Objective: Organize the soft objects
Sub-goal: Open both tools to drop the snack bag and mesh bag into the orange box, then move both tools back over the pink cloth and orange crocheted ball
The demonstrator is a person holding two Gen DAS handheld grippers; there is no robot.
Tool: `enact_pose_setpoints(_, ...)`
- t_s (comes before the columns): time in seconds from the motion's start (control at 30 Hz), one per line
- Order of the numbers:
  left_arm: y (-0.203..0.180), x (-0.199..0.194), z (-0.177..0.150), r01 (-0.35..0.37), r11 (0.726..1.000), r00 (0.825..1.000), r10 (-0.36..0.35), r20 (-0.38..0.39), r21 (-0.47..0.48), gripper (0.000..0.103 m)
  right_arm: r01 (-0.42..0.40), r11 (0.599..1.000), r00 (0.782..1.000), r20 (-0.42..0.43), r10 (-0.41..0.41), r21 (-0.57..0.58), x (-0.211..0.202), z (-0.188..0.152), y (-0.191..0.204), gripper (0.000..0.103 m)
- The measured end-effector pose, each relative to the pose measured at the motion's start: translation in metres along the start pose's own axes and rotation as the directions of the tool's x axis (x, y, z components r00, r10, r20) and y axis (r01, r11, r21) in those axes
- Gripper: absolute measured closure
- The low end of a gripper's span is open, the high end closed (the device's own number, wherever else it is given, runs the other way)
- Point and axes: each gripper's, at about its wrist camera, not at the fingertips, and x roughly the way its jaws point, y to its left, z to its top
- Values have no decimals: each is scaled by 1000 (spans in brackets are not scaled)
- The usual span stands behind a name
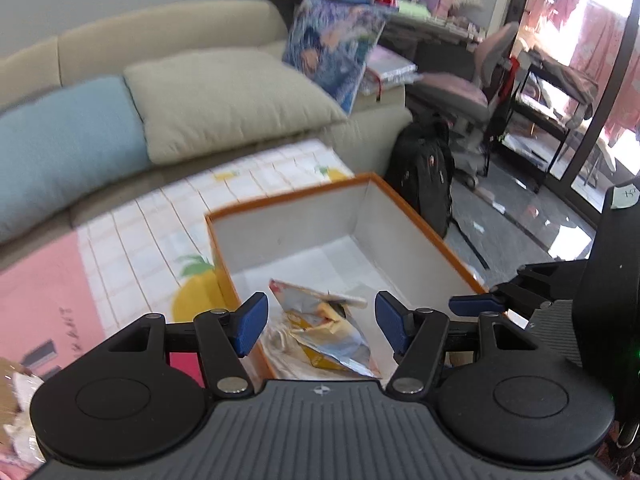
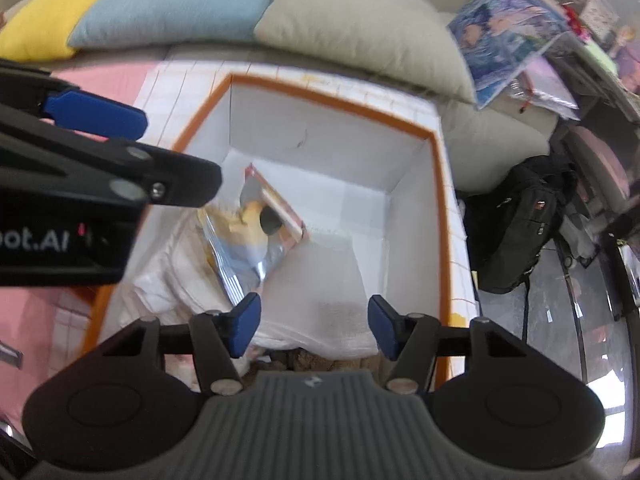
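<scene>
Both claws were released and empty: left gripper (image 1: 318, 322) and right gripper (image 2: 314, 326) hung over the orange-rimmed box (image 2: 442, 216), where a crumpled foil packet (image 2: 256, 240) lay on white fabric (image 2: 320, 292). Beyond sat 2 cushions (image 1: 224, 100), a black backpack (image 1: 424, 172) and a blurred desk.

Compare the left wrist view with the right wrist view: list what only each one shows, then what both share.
Only the left wrist view shows the fruit print on the mat and the pink desk chair.

Only the right wrist view shows the yellow cushion and the white cloth lying in the box.

Both show the orange-rimmed box, the crumpled snack bag inside it, the blue cushion, the beige cushion, the black backpack, and both grippers, left and right, open.
</scene>
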Motion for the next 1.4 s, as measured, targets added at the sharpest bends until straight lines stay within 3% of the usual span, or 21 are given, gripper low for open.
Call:
enact_pose_setpoints(0.13,-7,-28,-3,-31,999,996,27,90,44,31,35,995,996,74,-42,97,-24,-7,7,33)
enact_pose_setpoints(0.33,-12,-68,-17,-84,991,976,61,208,103,31,37,977,975,207,-82,211,-55,-26,34,28)
enact_pose_setpoints(0.67,19,-99,-58,-166,984,966,151,209,59,31,-85,959,970,242,17,270,-70,-46,90,28)
enact_pose_setpoints(0.9,59,-119,-93,-217,976,963,218,158,-24,31,-119,990,951,295,91,78,-77,-46,144,28)
enact_pose_setpoints(1.1,99,-132,-125,-283,952,952,293,88,-113,31,-164,986,927,335,169,-44,-83,-39,182,28)
enact_pose_setpoints(1.23,127,-136,-143,-345,925,935,354,30,-162,31,-197,969,913,331,237,-149,-82,-33,209,28)
enact_pose_setpoints(1.4,158,-138,-164,-422,895,905,425,-16,-143,31,-181,932,903,323,284,-313,-68,-25,247,31)
